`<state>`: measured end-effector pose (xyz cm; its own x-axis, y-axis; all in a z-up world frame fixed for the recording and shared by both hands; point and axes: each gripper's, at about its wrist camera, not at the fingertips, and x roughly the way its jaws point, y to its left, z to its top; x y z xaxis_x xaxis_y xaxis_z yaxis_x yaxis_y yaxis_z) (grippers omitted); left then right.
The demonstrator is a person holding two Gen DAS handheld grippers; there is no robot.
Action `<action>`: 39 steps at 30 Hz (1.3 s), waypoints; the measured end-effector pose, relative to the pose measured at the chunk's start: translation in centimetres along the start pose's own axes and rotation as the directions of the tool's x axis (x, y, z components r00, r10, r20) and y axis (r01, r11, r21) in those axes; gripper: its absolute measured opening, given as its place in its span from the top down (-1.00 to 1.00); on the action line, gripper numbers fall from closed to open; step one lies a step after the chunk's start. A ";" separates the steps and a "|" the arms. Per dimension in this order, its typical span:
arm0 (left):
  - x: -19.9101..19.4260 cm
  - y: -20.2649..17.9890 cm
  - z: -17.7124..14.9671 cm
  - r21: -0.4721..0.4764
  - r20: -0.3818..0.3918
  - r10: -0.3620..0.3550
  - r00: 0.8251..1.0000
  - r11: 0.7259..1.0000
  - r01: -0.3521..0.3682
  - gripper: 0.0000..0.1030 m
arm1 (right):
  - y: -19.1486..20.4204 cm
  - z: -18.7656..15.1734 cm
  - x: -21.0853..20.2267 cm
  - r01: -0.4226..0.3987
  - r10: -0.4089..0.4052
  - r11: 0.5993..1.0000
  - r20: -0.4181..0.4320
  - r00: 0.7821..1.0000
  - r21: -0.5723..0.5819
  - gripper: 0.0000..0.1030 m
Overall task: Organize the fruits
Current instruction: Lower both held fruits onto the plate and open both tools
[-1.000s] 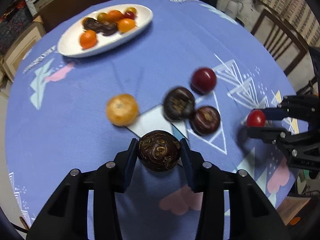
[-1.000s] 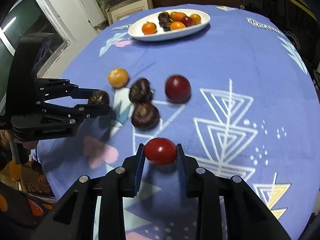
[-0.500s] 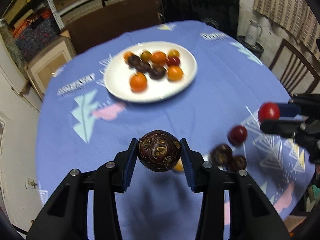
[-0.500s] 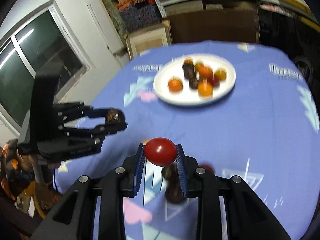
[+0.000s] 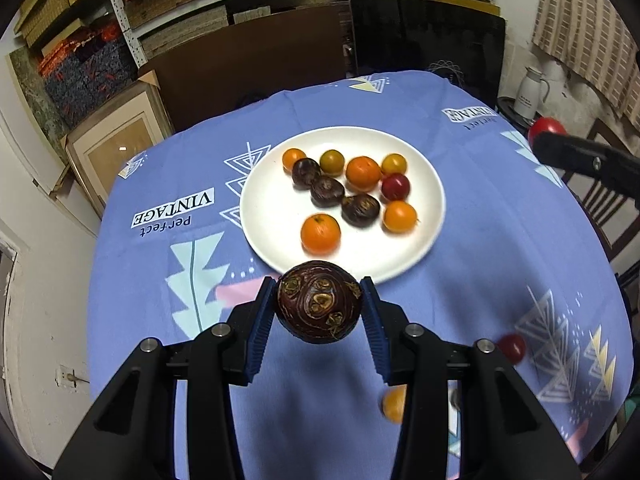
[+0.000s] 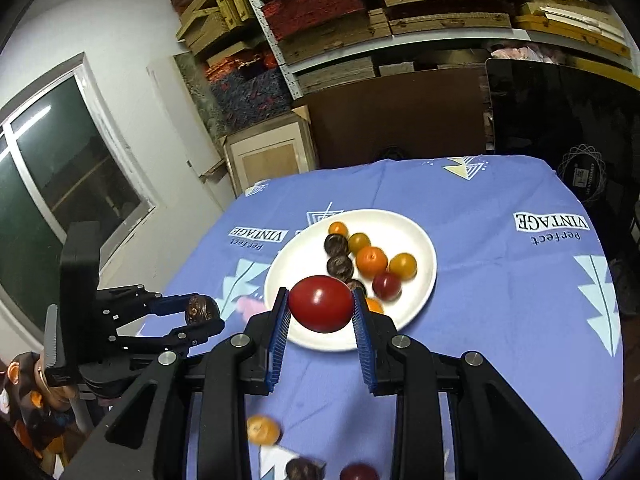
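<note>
My left gripper (image 5: 319,306) is shut on a dark brown wrinkled fruit (image 5: 319,302), held in the air just in front of the white plate (image 5: 272,208). The right gripper (image 6: 321,303) is shut on a smooth red fruit (image 6: 321,303), raised over the plate's (image 6: 424,280) near rim. On the plate lie several orange, dark brown and red fruits. In the right wrist view the left gripper (image 6: 198,316) hangs at the left with its dark fruit (image 6: 200,310). In the left wrist view the red fruit (image 5: 545,127) and a right finger (image 5: 584,160) show at the far right.
Loose on the purple tablecloth (image 5: 160,320) near me lie an orange fruit (image 6: 263,430), a dark fruit (image 6: 302,470) and a red fruit (image 6: 359,472). Shelves of boxes, a framed panel and a dark board stand behind the table. A chair (image 5: 604,200) stands at the right.
Both grippers have risen and moved forward toward the plate, each still holding its fruit. The loose fruits have dropped to the bottom of the views and the plate looks larger.
</note>
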<state>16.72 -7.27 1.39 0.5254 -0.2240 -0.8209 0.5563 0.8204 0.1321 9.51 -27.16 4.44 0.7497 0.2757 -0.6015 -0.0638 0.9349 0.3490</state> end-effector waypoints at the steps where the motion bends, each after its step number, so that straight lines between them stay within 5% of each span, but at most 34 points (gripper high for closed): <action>1: 0.4 0.2 0.3 -0.004 -0.001 -0.001 1.000 1.000 0.001 0.19 | -0.2 0.2 0.8 -0.001 0.001 1.000 -0.006 1.000 0.004 0.40; 39: 9.9 3.9 6.5 -0.104 -0.074 0.002 0.997 0.995 -0.010 0.19 | -1.1 1.8 12.5 0.037 -0.039 0.999 -0.129 0.991 -0.019 0.39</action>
<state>28.25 -9.70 -2.60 0.4772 -0.1824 -0.8597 0.4813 0.8727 0.0820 20.13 -25.16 -2.13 0.6602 0.2657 -0.7026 -0.0489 0.9486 0.3128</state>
